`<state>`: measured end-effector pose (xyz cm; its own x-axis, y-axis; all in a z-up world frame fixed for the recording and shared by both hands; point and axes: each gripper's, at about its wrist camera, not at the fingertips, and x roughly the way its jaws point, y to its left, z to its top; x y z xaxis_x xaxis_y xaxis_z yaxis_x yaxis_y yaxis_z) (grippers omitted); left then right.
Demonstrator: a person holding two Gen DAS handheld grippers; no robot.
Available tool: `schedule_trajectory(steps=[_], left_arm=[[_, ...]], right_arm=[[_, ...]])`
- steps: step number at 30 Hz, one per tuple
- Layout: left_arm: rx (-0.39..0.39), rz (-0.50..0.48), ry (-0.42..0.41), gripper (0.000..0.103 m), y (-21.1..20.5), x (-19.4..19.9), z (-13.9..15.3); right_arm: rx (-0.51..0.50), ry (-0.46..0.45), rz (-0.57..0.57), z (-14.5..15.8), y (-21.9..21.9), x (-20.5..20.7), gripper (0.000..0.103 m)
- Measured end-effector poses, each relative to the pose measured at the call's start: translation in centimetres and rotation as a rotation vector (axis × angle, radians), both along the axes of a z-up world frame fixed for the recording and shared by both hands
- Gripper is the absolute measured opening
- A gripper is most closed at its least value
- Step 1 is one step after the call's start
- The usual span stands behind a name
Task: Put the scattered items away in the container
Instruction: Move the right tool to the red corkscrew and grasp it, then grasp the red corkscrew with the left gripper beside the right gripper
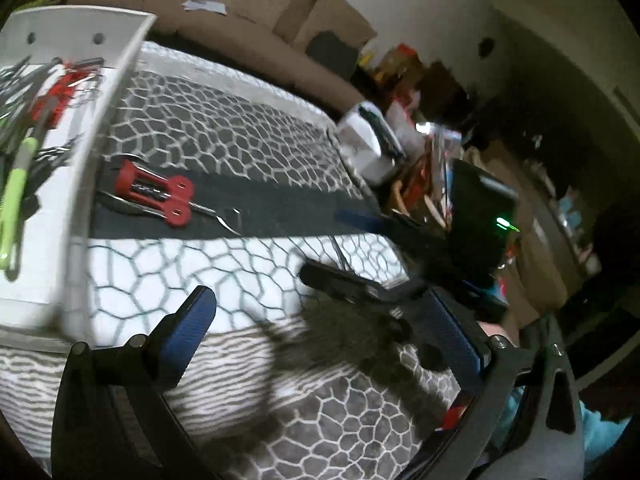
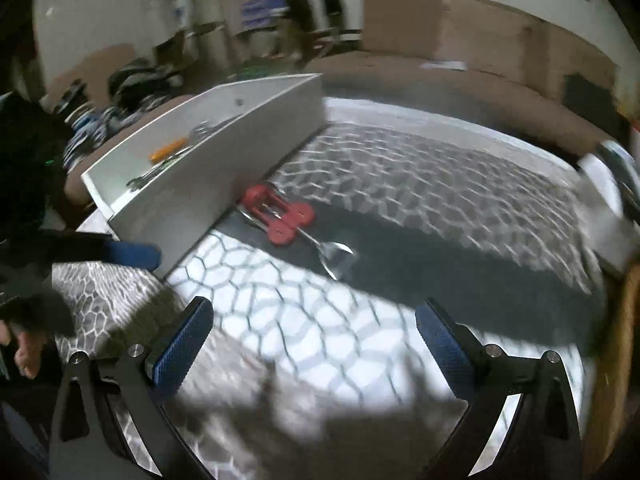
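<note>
A red corkscrew [image 1: 152, 192] [image 2: 280, 216] lies on the patterned cloth, close against the outer wall of the white container [image 1: 100, 120] [image 2: 208, 168]. A metal spoon [image 2: 334, 254] [image 1: 226, 220] lies partly under it. Inside the container are several tools, among them a green-handled one [image 1: 16, 200], red ones [image 1: 56, 96] and an orange one [image 2: 168, 150]. My left gripper [image 1: 324, 328] is open and empty over the cloth, right of the container. My right gripper [image 2: 316, 344] is open and empty too, short of the corkscrew. Its fingers [image 1: 360, 220] show in the left wrist view.
The cloth [image 1: 240, 128] covers a low table. A white box [image 1: 368, 144] [image 2: 608, 208] stands at its right edge, with floor clutter beyond. Brown cushions and cardboard [image 2: 460, 52] lie behind. A hand [image 2: 24, 356] and the left gripper's blue finger [image 2: 132, 254] are at the left.
</note>
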<state>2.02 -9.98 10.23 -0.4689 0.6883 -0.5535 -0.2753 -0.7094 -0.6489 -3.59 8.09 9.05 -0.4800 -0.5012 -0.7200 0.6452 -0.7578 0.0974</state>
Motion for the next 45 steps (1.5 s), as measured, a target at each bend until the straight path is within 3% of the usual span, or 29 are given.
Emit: schedule_trajectory(steps=[4, 8, 12, 16, 20, 21, 23, 26, 30, 37, 41, 43, 44, 45], left_arm=[[0.144, -0.014, -0.006, 0.103, -2.6, -0.2, -0.1], [0.196, -0.059, -0.004, 0.103, -3.0, -0.3, -0.4], [0.298, -0.069, -0.023, 0.103, -3.7, -0.6, -0.3], [0.327, -0.067, -0.047, 0.103, -4.0, -0.8, -0.8], [0.364, -0.036, -0.084, 0.103, -4.5, -1.3, -1.6], [0.368, -0.03, -0.09, 0.103, -4.7, -1.2, -1.8], [0.361, -0.02, -0.099, 0.103, -4.8, -1.2, -2.2], [0.352, -0.018, -0.108, 0.103, -4.5, -1.3, -2.7], [0.345, -0.006, -0.124, 0.103, -4.0, -1.5, -3.4], [0.335, 0.046, -0.167, 0.103, -3.0, -2.1, -5.5], [0.299, 0.016, -0.123, 0.103, -1.4, -1.9, -5.4], [0.247, -0.008, -0.057, 0.096, -0.6, -1.3, -4.3], [0.22, -0.011, -0.037, 0.082, -0.3, -1.0, -3.8], [0.2, -0.016, -0.026, 0.061, -0.1, -0.8, -3.4]], right_arm=[[0.02, -0.003, 0.128, -1.2, -4.0, -3.5, 0.103], [0.05, -0.041, 0.233, -3.3, -7.1, -6.4, 0.103], [0.117, -0.058, 0.324, -5.6, -9.8, -8.4, 0.102], [0.159, -0.072, 0.37, -7.3, -11.3, -9.7, 0.098], [0.19, -0.08, 0.394, -8.3, -12.4, -10.4, 0.087], [0.208, -0.074, 0.396, -8.4, -12.6, -10.3, 0.086], [0.227, -0.075, 0.369, -8.0, -12.7, -10.4, 0.07], [0.223, -0.064, 0.315, -7.4, -12.1, -10.1, 0.062], [0.205, -0.081, 0.241, -7.1, -10.3, -8.3, 0.062], [0.044, -0.155, 0.1, -4.2, -3.4, -2.2, 0.062], [0.021, -0.147, 0.08, -1.7, -2.0, 2.5, 0.062], [0.026, -0.146, 0.073, -0.8, -2.4, 4.3, 0.062], [0.031, -0.14, 0.076, -0.5, -2.6, 5.1, 0.062], [0.037, -0.131, 0.077, -0.1, -2.9, 5.8, 0.062]])
